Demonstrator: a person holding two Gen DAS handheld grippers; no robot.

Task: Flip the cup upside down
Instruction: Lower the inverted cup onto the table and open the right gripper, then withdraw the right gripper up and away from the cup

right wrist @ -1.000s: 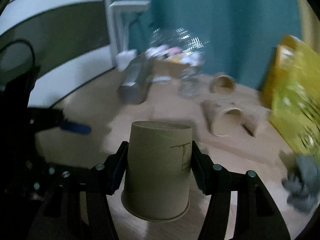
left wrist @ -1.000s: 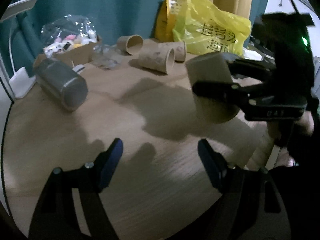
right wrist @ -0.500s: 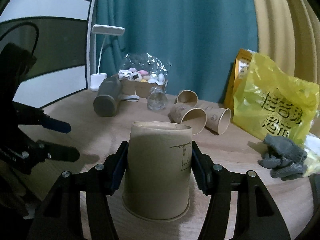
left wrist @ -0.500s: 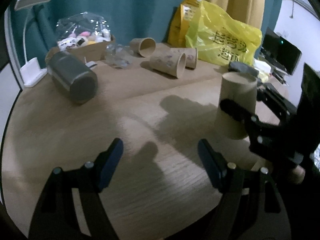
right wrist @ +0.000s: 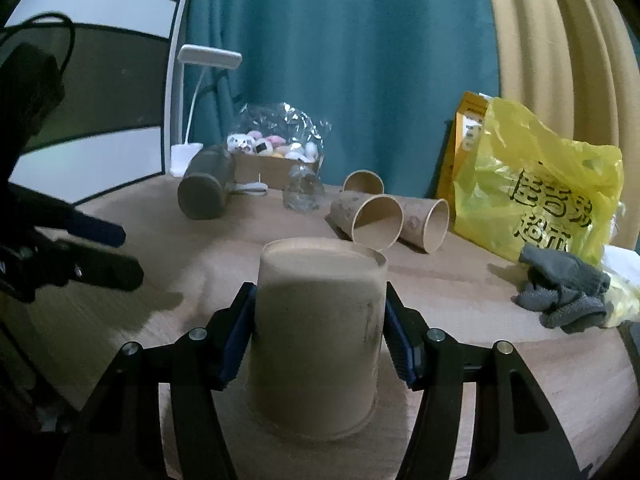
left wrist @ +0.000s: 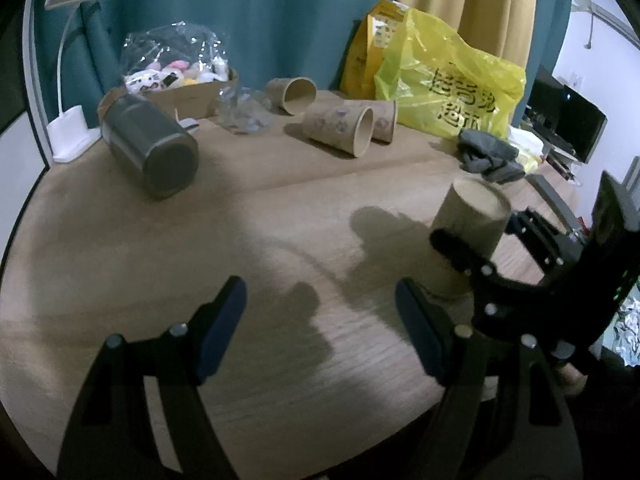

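A brown paper cup [right wrist: 318, 336] stands upside down on the wooden table [right wrist: 500, 320], rim down and base up. My right gripper [right wrist: 320, 344] is shut on the cup, one blue pad on each side of its wall. The cup also shows in the left wrist view [left wrist: 466, 236] at the right, with the right gripper [left wrist: 504, 248] around it. My left gripper [left wrist: 320, 320] is open and empty, low over the table's near part, left of the cup.
Three paper cups [right wrist: 372, 220] lie on their sides at the back. A grey flask [left wrist: 150, 148] lies at the left. A yellow plastic bag [left wrist: 448, 80], grey gloves [right wrist: 564, 292], a box of toys [left wrist: 176, 80] and a white lamp [left wrist: 72, 76] line the back edge.
The right gripper swung round and lowered the upside-down cup until its rim rests on the table. The left gripper stayed open.
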